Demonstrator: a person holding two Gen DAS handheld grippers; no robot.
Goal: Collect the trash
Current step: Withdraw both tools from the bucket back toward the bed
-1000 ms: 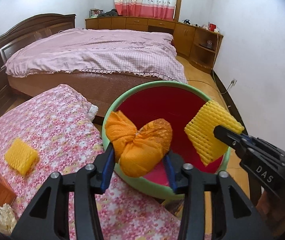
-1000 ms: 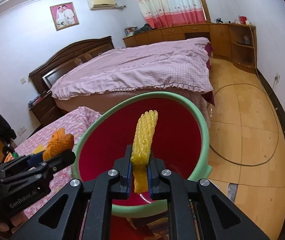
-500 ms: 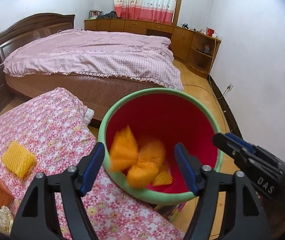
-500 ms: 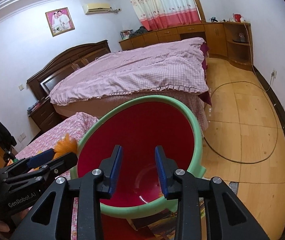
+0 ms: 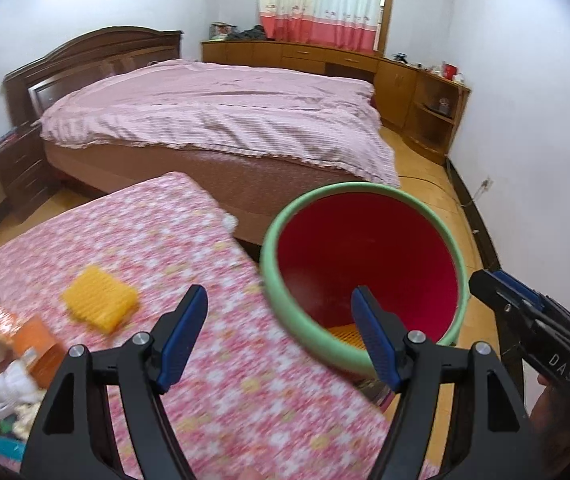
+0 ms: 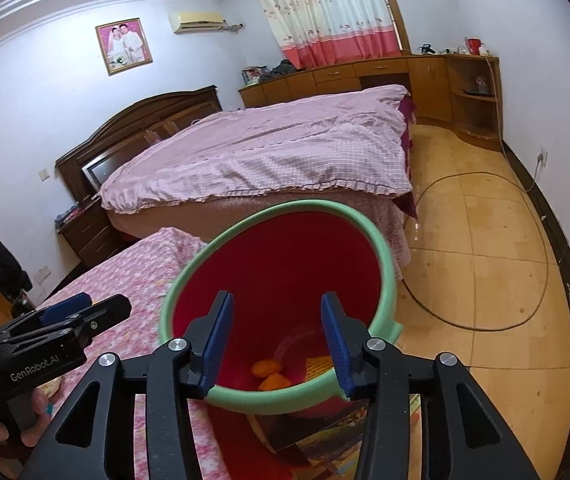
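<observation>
Now we see a bedroom from two cameras mounted on hand-held grippers. Our left gripper (image 5: 279, 326) has its blue-padded jaws spread wide with nothing between them, hovering over the edge of a table covered in a pink floral cloth (image 5: 157, 240). Our right gripper (image 6: 277, 342) is above the mouth of a red bucket with a green rim (image 6: 381, 256); its jaws are opening and nothing is between them. The bucket stands just beside the table's edge. Inside it, at the bottom, we can make out two orange lumps of trash (image 6: 269, 374) and a yellow foam net (image 6: 319, 364) lying next to them; from the left camera only a sliver of the yellow net (image 5: 345, 334) shows under the near rim. More trash lies on the tablecloth: another yellow foam net (image 5: 101, 304) to the left of the left gripper, and farther left, near the table's edge, an orange carton (image 5: 41, 346), crumpled white paper (image 5: 5, 392) and some blurred wrappers we cannot identify. Behind the table stands a large bed with a pink checked cover (image 6: 269, 156) and a dark wooden headboard (image 5: 97, 60). Wooden cabinets (image 6: 385, 76) run along the far wall beneath a floral curtain (image 6: 325, 12), and a cable (image 6: 485, 248) loops across the tiled floor.
</observation>
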